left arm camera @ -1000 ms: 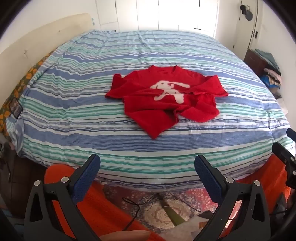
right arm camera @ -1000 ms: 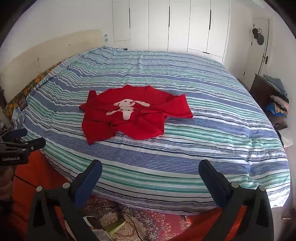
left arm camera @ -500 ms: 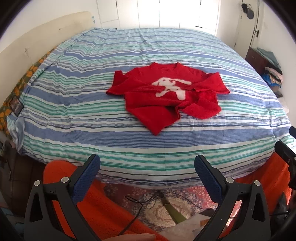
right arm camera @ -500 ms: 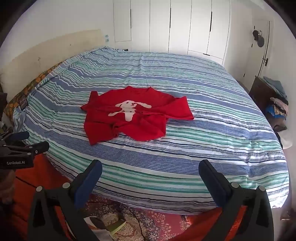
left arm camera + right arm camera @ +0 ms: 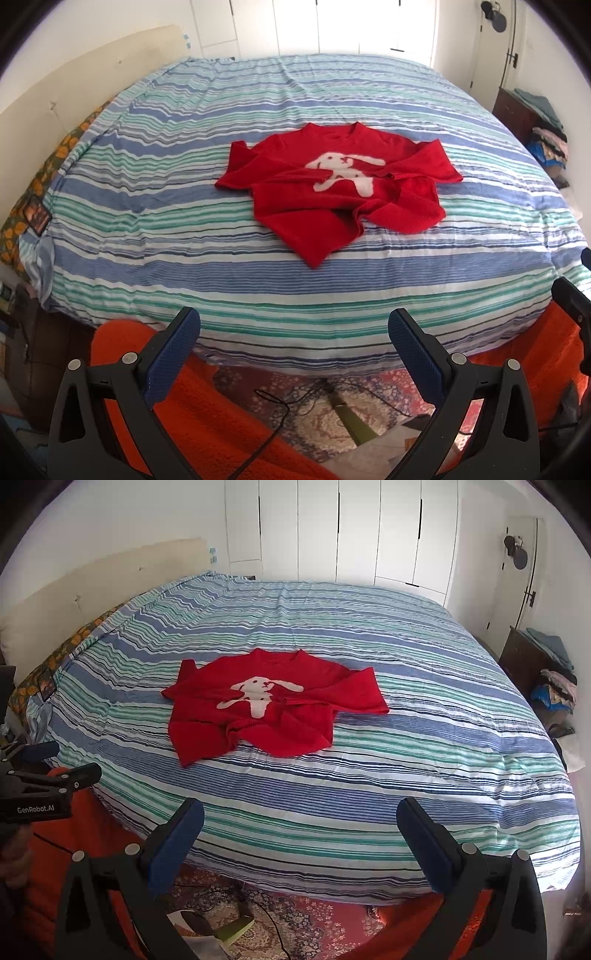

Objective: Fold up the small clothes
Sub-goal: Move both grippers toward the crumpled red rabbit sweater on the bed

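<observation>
With my left claw (image 5: pixel 293 350) and right claw (image 5: pixel 300 840) both spread wide and empty short of the striped bed (image 5: pixel 155 236), I judge folding unstarted: the rumpled red rabbit sweater (image 5: pixel 334 192) at twelve o'clock needs flattening first.

Red sweater (image 5: pixel 258 709) lies crumpled on the striped bed (image 5: pixel 406 738); right gripper (image 5: pixel 300 814) gapes wide, holding nothing, near the bed's edge.

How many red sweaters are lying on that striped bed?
1. A crumpled red knit sweater with a white rabbit motif lies near the middle of the blue-and-green striped bedspread. Nothing seems hidden beneath it, though I cannot be sure.
</observation>
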`<state>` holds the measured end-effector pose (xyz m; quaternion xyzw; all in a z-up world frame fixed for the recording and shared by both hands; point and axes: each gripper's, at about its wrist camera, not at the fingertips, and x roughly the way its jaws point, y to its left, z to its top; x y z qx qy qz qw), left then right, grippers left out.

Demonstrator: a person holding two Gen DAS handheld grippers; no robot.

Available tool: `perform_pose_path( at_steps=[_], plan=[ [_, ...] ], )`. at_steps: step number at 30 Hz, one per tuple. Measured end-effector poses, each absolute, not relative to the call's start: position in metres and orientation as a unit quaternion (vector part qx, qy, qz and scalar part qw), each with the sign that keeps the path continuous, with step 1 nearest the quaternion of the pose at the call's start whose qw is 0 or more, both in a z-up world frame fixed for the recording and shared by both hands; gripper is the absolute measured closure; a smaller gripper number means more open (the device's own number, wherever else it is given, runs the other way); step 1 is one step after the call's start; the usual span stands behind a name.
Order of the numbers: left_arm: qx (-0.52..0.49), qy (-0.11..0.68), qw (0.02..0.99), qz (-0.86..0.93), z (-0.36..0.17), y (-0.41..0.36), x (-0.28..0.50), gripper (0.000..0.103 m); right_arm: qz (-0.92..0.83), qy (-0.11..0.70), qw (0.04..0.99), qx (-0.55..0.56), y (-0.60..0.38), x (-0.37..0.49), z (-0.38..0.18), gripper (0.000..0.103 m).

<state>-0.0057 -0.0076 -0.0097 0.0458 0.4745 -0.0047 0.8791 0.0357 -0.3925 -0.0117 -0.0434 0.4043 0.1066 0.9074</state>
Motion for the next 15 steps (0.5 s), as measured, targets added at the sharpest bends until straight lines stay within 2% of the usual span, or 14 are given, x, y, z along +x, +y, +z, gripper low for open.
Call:
perform_pose_path(
  at_steps=[15],
  plan=[
    [0.054,0.482,0.874,0.0,-0.0163,-0.0091,-0.0046,0.001,0.112,0.414,0.902,-0.045,-0.3866,0.0355,-0.0191,0.0]
  ],
)
